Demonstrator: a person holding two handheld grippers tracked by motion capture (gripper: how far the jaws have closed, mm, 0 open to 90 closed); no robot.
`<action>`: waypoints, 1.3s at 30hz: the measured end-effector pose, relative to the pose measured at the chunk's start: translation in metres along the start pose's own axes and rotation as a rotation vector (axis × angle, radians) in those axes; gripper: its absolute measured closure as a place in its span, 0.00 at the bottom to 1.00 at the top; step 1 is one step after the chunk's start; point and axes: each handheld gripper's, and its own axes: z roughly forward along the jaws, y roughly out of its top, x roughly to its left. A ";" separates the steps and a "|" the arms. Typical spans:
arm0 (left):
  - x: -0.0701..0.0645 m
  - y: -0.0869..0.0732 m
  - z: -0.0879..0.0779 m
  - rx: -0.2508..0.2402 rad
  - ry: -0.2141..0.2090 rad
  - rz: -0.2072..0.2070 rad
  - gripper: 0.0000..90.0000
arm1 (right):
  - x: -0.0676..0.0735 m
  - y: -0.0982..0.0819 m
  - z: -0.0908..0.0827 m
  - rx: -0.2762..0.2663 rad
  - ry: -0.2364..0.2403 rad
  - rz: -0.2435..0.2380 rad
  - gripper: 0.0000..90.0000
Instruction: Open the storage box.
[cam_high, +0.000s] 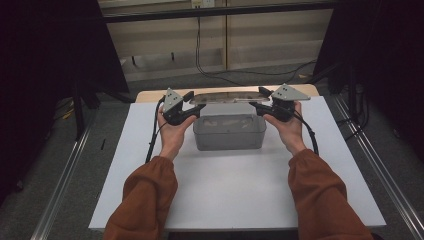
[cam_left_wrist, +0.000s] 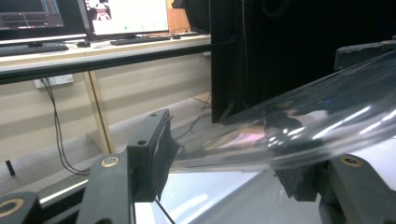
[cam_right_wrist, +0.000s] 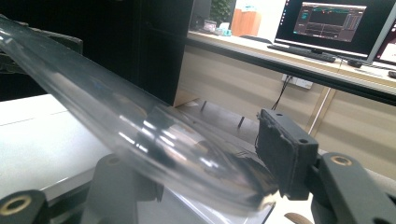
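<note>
The left gripper (cam_high: 192, 106) has its jaws closed on the left end of a clear plastic lid (cam_high: 227, 97), and in the left gripper view the lid's rim (cam_left_wrist: 261, 149) runs between its two black jaws with the pads against it. The right gripper (cam_high: 260, 104) clamps the opposite end in the same way; in the right gripper view the curved edge of the lid (cam_right_wrist: 140, 135) passes between the jaws and meets the far pad (cam_right_wrist: 282, 156). Holding the two short ends lets the person keep the long, shallow lid level and square above the clear container (cam_high: 229, 131) that sits on the white table (cam_high: 230, 195), toward its far edge and about midway between its left and right edges. The lid hangs above and slightly behind the container's open top, apart from it, which fits either lifting it off or lowering it on; which of the two I cannot tell.

The left hand (cam_high: 172, 132) and the right hand (cam_high: 287, 129) cup the grippers from beneath, sleeves (cam_high: 150, 192) coming in from the near edge.

Much is hard to read. The lid is transparent and full of reflections, so its exact outline and any latches are unclear. The container's inside looks empty, though its cloudy walls make that uncertain. Both gripper views cut the lid off at their edges, and the nearer jaw in the right gripper view is largely hidden behind the plastic.
</note>
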 end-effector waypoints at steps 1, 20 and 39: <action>0.001 0.000 0.001 -0.001 0.005 -0.003 0.46 | -0.001 0.001 0.001 0.000 -0.004 0.004 0.50; 0.021 -0.003 0.020 0.033 0.008 0.053 0.60 | -0.010 0.008 0.010 -0.003 -0.016 0.021 0.50; 0.025 0.000 0.027 0.022 0.016 0.052 0.66 | -0.024 -0.001 0.026 0.022 -0.048 0.037 0.49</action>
